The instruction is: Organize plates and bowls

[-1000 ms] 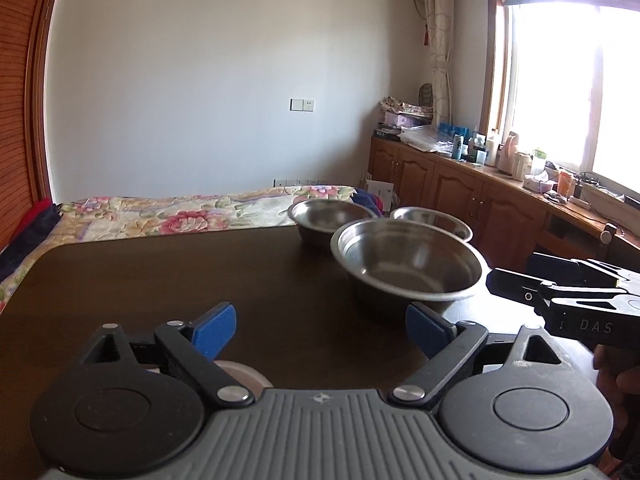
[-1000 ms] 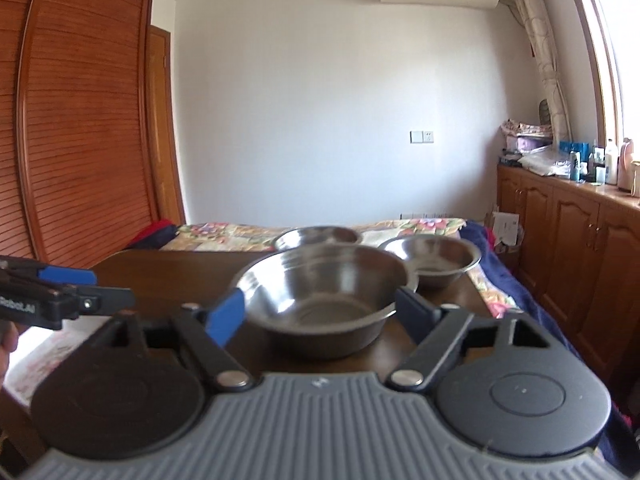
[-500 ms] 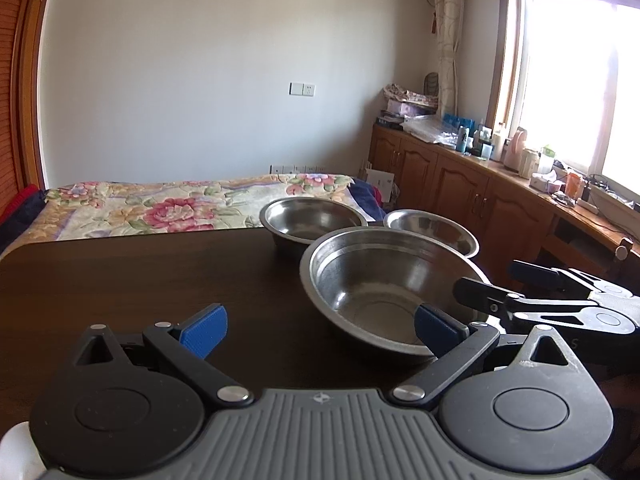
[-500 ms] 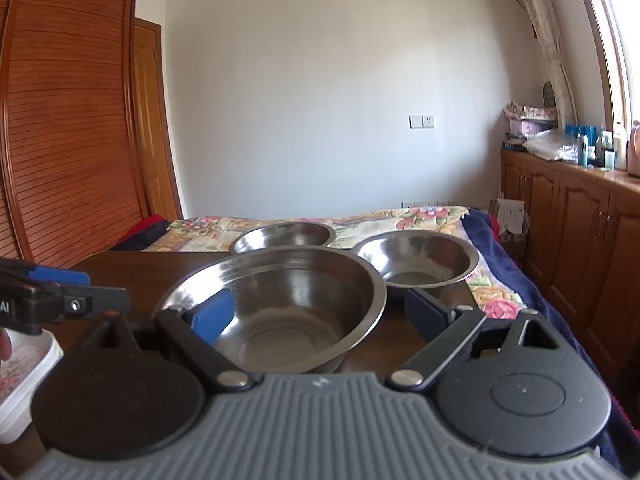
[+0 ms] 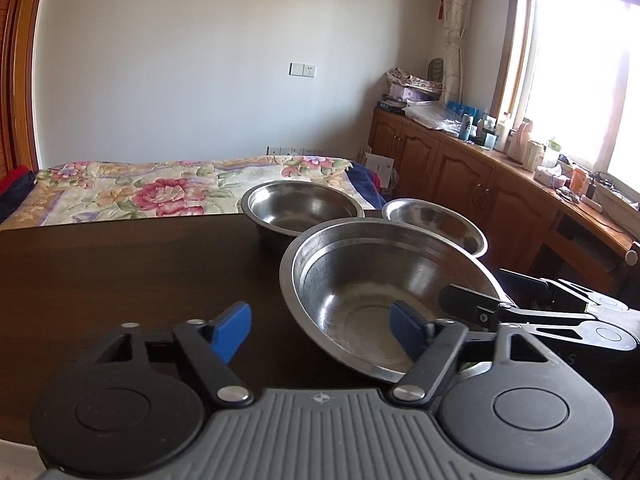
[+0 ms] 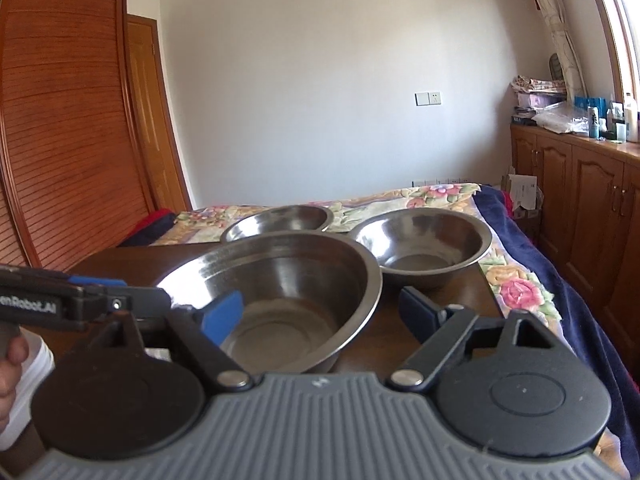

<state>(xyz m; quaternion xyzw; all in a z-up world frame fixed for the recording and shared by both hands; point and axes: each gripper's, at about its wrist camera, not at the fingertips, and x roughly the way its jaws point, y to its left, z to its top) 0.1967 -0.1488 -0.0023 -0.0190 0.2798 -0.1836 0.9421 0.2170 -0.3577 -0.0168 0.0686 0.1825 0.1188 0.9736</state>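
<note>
Sunlit bedroom walls, a floral bedspread (image 5: 160,192) and wooden cabinets (image 5: 460,176) under the window lay beyond the dark brown wooden table (image 5: 120,272) where I was working. Three stainless-steel bowls stood grouped toward the table's far right part. The large shallow steel bowl (image 5: 384,292) sat nearest to me, tilted, with its far rim higher than its near one. Behind it stood the deeper round steel bowl (image 5: 300,208), and to the right of that the smaller steel bowl (image 5: 436,222), close to the table's edge.

My left gripper (image 5: 320,332) was spread wide, its blue-padded fingers (image 5: 232,326) well apart; the right-hand pad showed over the large bowl's interior, the left-hand pad over bare table. Whether that pad touched the metal, I could not tell. My right gripper (image 6: 320,312) was likewise released, its left pad inside the large bowl's near rim and its right pad outside, over the table beside the smaller bowl. Neither tong grasped anything. In the right wrist view, a hand (image 6: 10,368) held the left tool's handle, with a white dish (image 6: 34,368) just behind it at the table's near left corner.
</note>
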